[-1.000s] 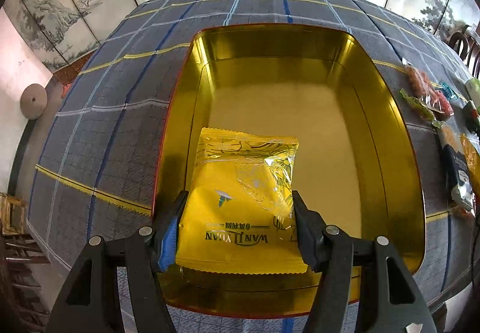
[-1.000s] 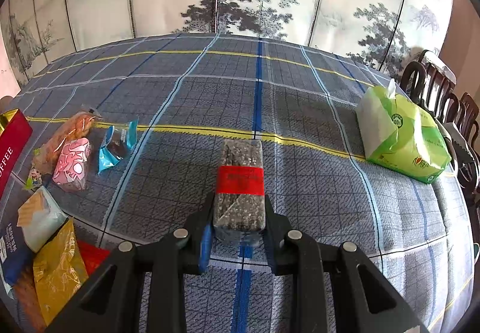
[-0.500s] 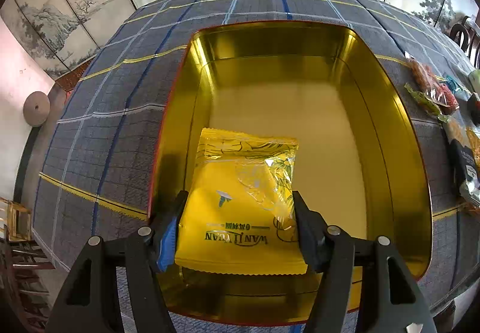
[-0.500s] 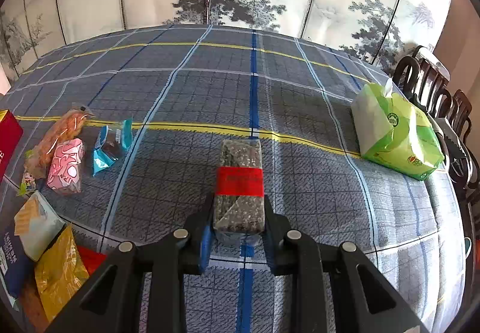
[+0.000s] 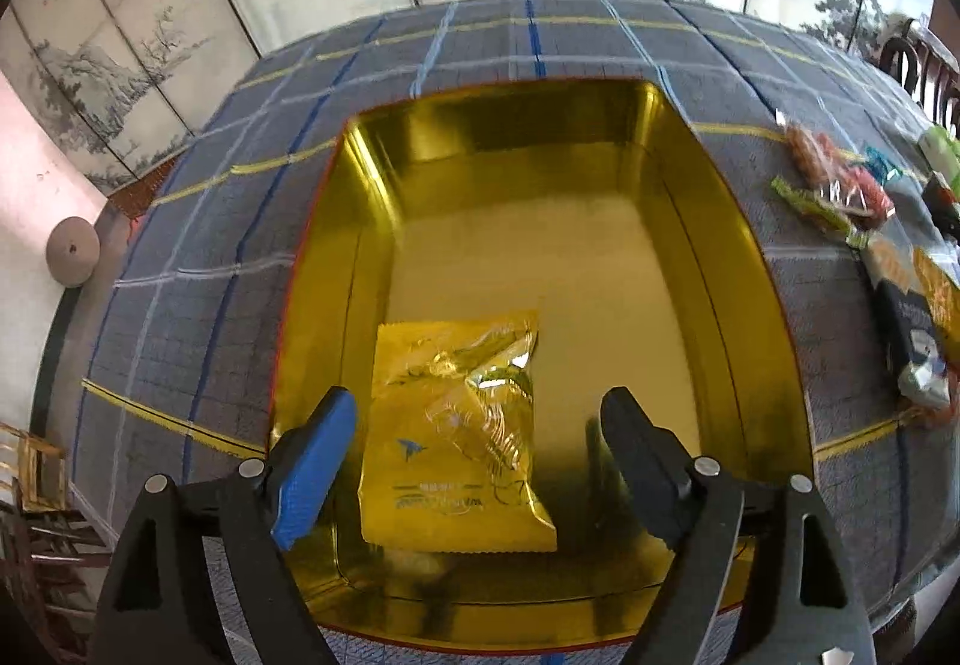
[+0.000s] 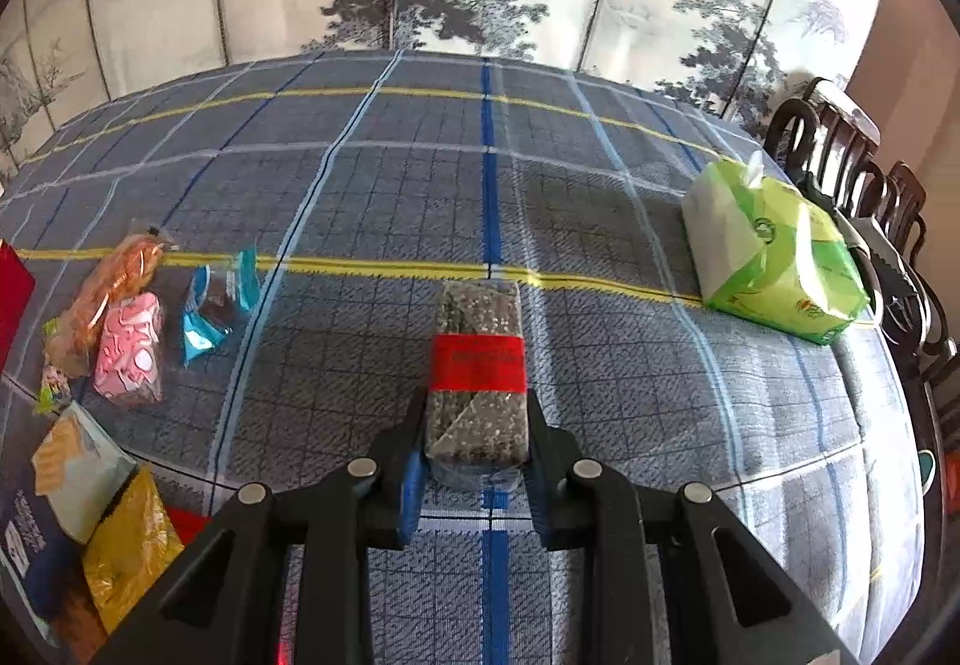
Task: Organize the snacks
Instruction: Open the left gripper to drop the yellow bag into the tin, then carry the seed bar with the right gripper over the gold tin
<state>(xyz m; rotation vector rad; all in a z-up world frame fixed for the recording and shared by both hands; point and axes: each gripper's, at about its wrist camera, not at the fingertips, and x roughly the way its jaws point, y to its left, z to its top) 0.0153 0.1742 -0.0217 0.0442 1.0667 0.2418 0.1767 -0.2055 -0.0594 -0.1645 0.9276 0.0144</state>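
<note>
A gold-lined tin box (image 5: 744, 305) stands open on the plaid tablecloth. A yellow snack packet (image 5: 450, 449) lies on its floor near the front left corner. My left gripper (image 5: 480, 425) hovers over the packet; its jaws are opening and stand apart from the packet's edges. In the right wrist view my right gripper (image 6: 477, 425) is shut on a dark seed bar with a red band (image 6: 477, 359), held above the cloth.
Loose snacks lie right of the tin: an orange pack (image 6: 114, 275), a pink pack (image 6: 129, 356), a blue-wrapped piece (image 6: 216, 308), a yellow pouch (image 6: 129, 551). A green tissue pack (image 6: 774, 257) sits at the far right, with chairs (image 6: 864, 167) beyond the table edge.
The left gripper's jaws have spread and let go of the yellow packet, which now lies in the tin. The right gripper still holds the seed bar.
</note>
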